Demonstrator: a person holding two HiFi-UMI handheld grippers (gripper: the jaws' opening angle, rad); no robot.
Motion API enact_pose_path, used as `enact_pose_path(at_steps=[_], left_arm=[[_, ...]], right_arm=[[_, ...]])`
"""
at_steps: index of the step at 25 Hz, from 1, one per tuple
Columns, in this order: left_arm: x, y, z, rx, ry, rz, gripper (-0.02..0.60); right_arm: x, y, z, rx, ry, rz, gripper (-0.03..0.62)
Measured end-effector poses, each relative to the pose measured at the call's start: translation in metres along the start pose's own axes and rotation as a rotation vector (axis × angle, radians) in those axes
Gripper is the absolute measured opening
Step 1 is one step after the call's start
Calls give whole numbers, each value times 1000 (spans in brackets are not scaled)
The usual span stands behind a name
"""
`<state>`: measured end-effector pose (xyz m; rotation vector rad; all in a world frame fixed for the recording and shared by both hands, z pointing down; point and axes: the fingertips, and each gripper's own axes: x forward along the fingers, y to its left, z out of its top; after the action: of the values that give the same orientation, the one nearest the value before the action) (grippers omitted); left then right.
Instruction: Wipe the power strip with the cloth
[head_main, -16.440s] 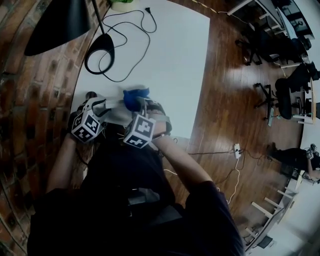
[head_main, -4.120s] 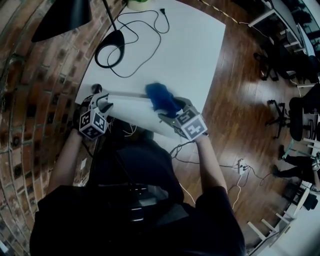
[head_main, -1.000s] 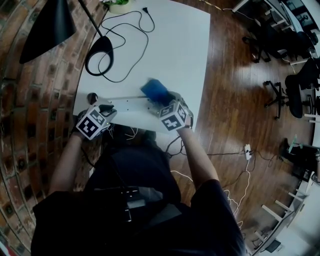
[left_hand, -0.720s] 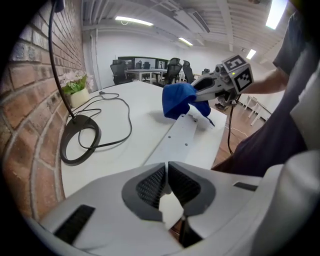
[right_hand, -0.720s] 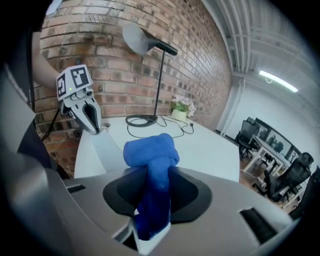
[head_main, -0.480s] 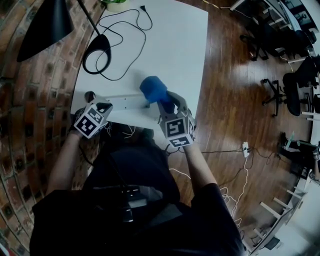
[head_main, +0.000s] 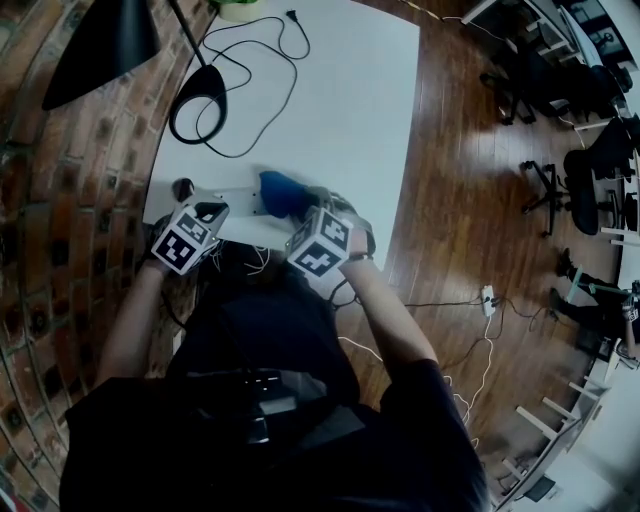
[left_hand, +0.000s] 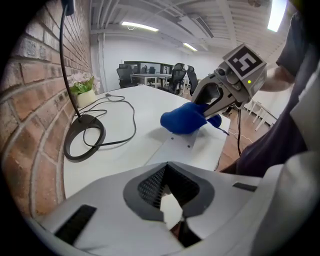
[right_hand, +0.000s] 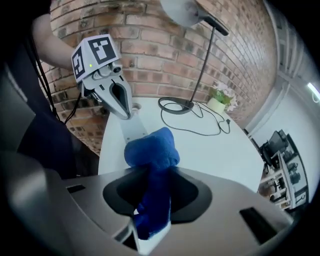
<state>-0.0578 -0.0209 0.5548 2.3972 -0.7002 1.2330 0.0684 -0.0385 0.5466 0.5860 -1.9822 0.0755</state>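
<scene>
Cloth (head_main: 280, 192) moved most. In the head view, half a moment ago it sat further right. Now it has slid left along the white power strip (head_main: 235, 200), nearer the left gripper (head_main: 213, 210). The right gripper (head_main: 300, 207) came with it and has rolled over a bit. The left gripper is in the same spot. Both point down at the white tabletop (head_main: 350, 90). I count one cloth, one power strip, two grippers and one lamp (head_main: 198, 98).

In the left gripper view, the left gripper (left_hand: 170, 210) has its fingers closed together over the near end of the strip (left_hand: 180, 147). I cannot tell if they pinch anything. The right gripper (left_hand: 207, 107) leans in from the right, and the blue cloth (left_hand: 182, 120) rests on the strip.

In the right gripper view, the right gripper (right_hand: 150, 210) has just squeezed a little tighter, and its fingers grip the cloth (right_hand: 152, 147). The bunched end pokes out over the strip (right_hand: 132, 130). The left gripper (right_hand: 125, 112) stands tilted at the far end.
</scene>
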Motion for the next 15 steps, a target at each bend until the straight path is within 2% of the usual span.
enact_pose_path(at_steps=[3,7,12,13,15], left_arm=[[0,0,0,1,-6,0,5],[-1,1,0,1,-22,2,5],[1,2,-4,5,-29,-18,3],[1,6,-6,1,-35,-13,3],[-1,23,-11,-28,-65,45,2]], right_arm=[[11,1,4,-27,44,7,129],[17,2,6,10,53,2,129],[21,6,5,-52,76,-33,127],[21,6,5,-47,70,-36,127],[22,6,5,-36,57,-44,127]])
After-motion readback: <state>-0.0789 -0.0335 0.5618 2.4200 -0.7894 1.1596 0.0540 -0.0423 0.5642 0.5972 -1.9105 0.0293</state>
